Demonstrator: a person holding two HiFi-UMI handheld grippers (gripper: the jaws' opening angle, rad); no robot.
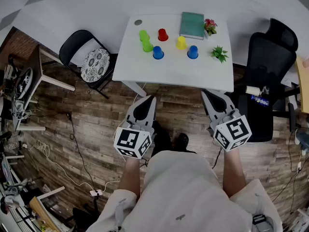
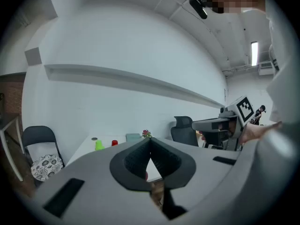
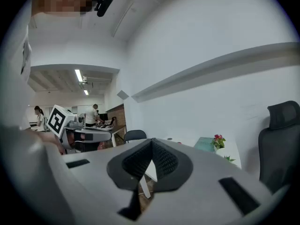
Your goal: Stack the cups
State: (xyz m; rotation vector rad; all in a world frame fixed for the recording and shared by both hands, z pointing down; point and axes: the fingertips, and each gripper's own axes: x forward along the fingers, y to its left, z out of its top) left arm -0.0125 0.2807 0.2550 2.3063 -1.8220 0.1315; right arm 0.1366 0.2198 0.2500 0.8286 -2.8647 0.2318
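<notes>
Several small cups stand on the white table [image 1: 212, 79]: two green [image 1: 144, 35] [image 1: 147, 46], a red cup [image 1: 162, 34], a yellow cup [image 1: 181, 42] and two blue [image 1: 158, 52] [image 1: 192, 51], all apart. My left gripper [image 1: 151, 97] is shut and empty over the wood floor, short of the table's near edge. The right gripper [image 1: 203, 92] is beside it, also shut with nothing held. In the left gripper view the closed tips [image 2: 150, 139] point at the table, where a green cup [image 2: 99, 145] and the red cup [image 2: 115, 143] show. The right gripper's tips [image 3: 151, 139] meet too.
A green book [image 1: 192, 25], a flower pot [image 1: 210, 26], a small plant [image 1: 219, 53] and a grey disc [image 1: 138, 22] share the table. A black folding chair with a patterned cushion [image 1: 95, 64] stands at its left, a black office chair [image 1: 268, 76] at its right. Cables lie on the floor.
</notes>
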